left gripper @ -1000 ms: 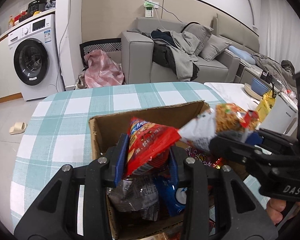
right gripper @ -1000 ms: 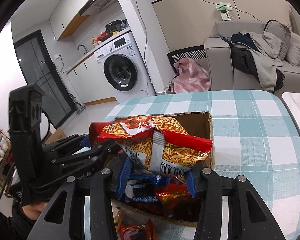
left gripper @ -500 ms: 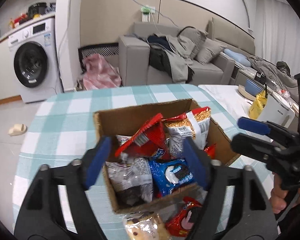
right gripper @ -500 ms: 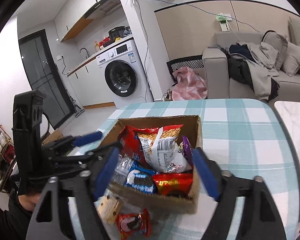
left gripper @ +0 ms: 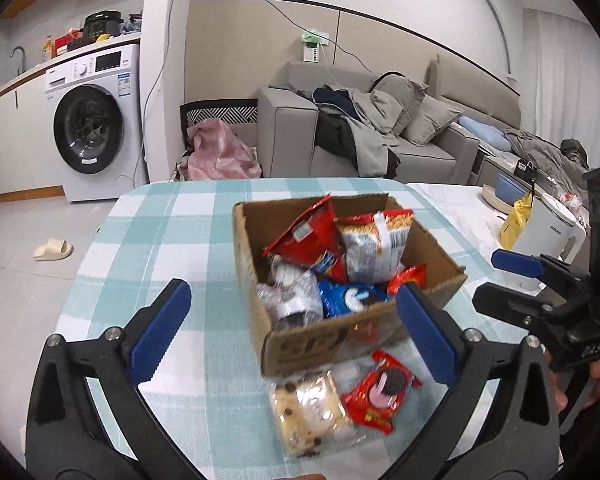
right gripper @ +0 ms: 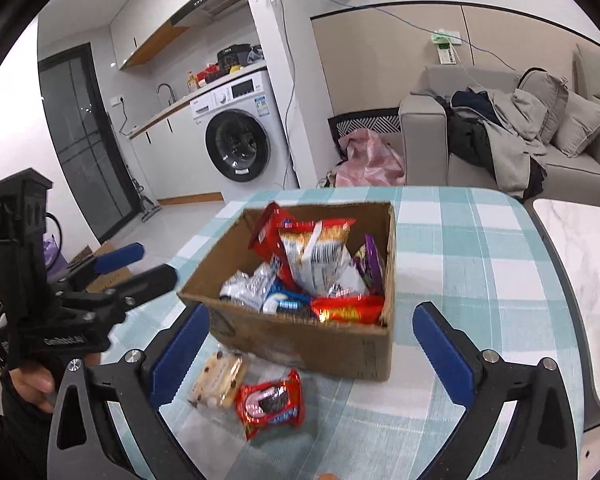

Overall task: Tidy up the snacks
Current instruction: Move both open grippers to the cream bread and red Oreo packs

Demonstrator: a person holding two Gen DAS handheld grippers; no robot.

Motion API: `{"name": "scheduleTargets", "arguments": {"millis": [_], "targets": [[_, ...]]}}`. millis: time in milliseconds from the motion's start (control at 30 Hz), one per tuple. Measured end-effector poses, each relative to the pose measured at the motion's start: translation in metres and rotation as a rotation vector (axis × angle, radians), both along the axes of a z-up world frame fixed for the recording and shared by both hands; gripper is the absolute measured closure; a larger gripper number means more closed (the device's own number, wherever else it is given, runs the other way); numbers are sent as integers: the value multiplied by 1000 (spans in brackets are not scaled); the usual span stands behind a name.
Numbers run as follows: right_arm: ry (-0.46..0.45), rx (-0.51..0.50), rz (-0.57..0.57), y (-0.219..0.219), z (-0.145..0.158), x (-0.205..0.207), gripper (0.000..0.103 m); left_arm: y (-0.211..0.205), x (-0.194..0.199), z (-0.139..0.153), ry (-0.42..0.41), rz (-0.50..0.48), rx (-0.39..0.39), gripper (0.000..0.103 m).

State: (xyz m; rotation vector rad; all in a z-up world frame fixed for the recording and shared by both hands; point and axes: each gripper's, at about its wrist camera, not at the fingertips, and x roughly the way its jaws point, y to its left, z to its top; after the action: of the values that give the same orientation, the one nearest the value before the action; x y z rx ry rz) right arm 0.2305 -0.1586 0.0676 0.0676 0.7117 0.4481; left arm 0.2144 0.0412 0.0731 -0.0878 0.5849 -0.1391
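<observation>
Both tongs, left point(left gripper: 288, 328) and right point(right gripper: 320, 344), were spread wide and empty above the table point(left gripper: 156, 240). Cardboard box point(left gripper: 364, 332) was nearly full. Red cookie pack point(left gripper: 380, 394) and chocolate-chip pack point(left gripper: 310, 412) lay just in front; best pinched by a crimped edge, not the middle.

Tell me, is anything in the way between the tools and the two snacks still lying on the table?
No. The red cookie pack and the pale cookie pack lie bare on the tablecloth before the box, with both tools open above them.
</observation>
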Motion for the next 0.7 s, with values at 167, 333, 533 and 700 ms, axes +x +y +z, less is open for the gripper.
{"name": "scheduleTargets", "arguments": {"millis": [167,333,533,700], "targets": [[40,-20,5,4,-15,-5,0,8,-17,-6,13,19,13,1],[83,-47,22,10,-32,-8,0,11,-29,-17,35,31,30,1],[175,-98,50,20,-58,-4,0,13,-32,-37,82,31,29,1],[220,-151,55,28,-78,0,0,15,-30,-55,124,38,21,1]]}}
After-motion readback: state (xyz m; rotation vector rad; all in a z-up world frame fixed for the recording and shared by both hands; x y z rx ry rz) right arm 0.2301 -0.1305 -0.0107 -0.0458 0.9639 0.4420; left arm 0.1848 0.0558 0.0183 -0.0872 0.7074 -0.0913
